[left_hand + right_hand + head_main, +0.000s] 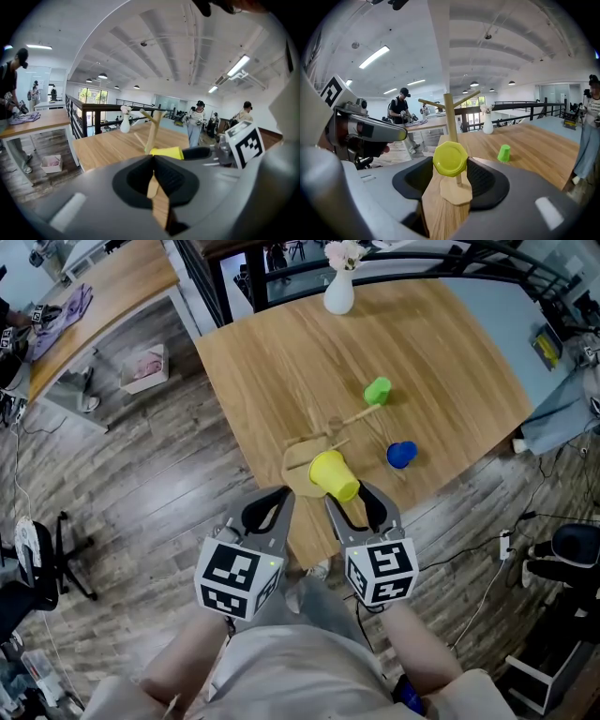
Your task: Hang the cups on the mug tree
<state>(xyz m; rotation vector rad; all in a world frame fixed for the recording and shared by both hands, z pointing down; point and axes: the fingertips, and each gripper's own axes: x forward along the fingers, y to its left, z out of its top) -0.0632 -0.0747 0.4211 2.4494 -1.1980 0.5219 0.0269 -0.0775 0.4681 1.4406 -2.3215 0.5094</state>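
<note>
**A:** How are the 2 grippers found, on the near side of the mug tree [449,117]?

**B:** The left gripper [152,158] is kept low, to the near-left of the tree. Its jaws are pressed together at the tips and nothing is held between them. The right gripper [450,161] is pointed at the trunk with its jaws spread apart, so it is counted as released. The yellow cup [335,474] is framed between those jaws. Whether a pad is touching it cannot be decided.

**A:** And where is this cup placed?

**B:** It is seen in front of the trunk, above the tree's base, with its bottom turned toward the person. It is judged to be seated mouth-first on a near peg, although the peg itself is covered by the cup.

**A:** What is seen beyond?

**B:** The blue cup [401,455] is found on the table [450,352], to the right of the tree. The green cup [504,153] is stood upside down farther back, also to the right of the tree. A white vase [338,292] is placed far behind the tree.

**A:** Which step is in hand, then?

**B:** The release of cup 1 of 3, it is thought. Next, the right gripper should be drawn straight back, so that the yellow cup is not knocked from its peg. Then the blue cup, the closer of the 2 left, can be approached with open jaws and carried to a free peg.
</note>
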